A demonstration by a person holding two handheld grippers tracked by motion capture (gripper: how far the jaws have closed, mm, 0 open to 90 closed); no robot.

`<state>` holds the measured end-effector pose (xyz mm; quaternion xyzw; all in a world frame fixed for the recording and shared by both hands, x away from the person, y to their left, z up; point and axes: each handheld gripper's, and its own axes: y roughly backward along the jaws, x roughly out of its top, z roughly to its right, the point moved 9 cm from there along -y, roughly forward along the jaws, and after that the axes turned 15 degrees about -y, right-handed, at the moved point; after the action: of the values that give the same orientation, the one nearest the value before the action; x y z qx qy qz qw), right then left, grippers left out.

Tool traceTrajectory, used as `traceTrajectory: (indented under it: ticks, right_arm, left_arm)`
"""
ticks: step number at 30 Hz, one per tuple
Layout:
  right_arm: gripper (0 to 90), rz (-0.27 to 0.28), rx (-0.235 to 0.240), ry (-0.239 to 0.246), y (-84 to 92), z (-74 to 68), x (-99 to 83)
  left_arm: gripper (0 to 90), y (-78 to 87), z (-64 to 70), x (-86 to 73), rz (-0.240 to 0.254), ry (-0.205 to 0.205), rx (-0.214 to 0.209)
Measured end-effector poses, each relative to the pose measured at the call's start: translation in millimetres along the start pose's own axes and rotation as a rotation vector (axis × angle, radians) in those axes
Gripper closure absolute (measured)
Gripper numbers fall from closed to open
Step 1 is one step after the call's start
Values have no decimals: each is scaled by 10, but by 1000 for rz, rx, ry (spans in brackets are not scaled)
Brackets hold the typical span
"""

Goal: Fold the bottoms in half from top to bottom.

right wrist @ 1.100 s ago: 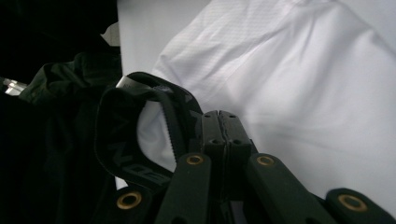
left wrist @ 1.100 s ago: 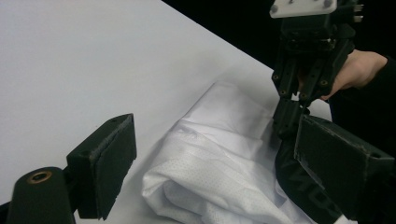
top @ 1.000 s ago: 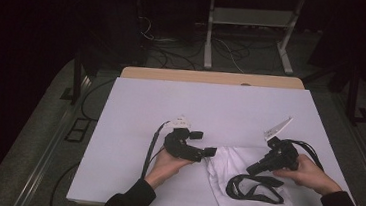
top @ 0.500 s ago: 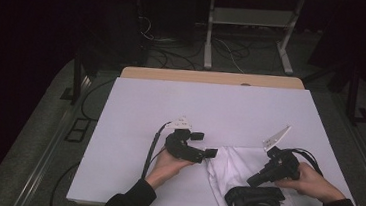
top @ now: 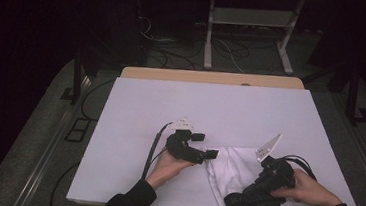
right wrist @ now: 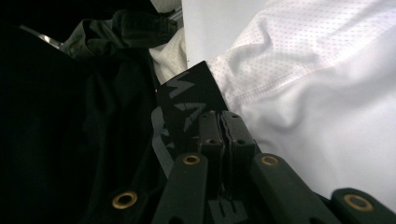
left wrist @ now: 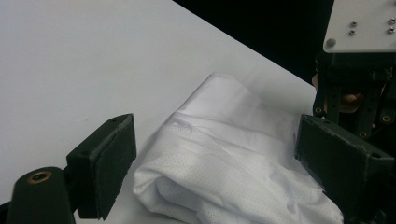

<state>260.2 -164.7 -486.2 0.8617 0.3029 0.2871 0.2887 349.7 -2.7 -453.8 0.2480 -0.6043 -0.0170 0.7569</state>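
My left gripper [top: 210, 154]: jaws released beside white mesh garment [top: 233, 170] | my right gripper [top: 243, 195]: clenched on black waistband [right wrist: 187, 105], near edge.

The room is dim; only the white table [top: 210, 110] catches light from above, and the floor around it sinks into black. The white cloth [left wrist: 243, 154] shows sharp and evenly lit, while the near jaws blur slightly.

Right gripper [top: 256, 192] and black garment [top: 252, 205] nearer table edge
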Motion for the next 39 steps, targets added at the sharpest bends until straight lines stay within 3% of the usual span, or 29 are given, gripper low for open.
traceTrajectory:
  ticks: [11,24,28,39]
  right_arm:
    - [885,-76,-30,33,-185,-20,-61]
    - [886,-148,-58,39,-252,-39,-151]
    - [875,-145,-74,46,-219,-62,-151]
    - [825,-35,-123,70,44,-92,-11]
  left_arm:
    - [117,8,-13,-2,-1,2,4]
    - [76,-24,-25,-42,-28,4,8]
    - [61,-30,-28,-47,-31,5,8]
    - [29,-43,-61,-66,-38,12,19]
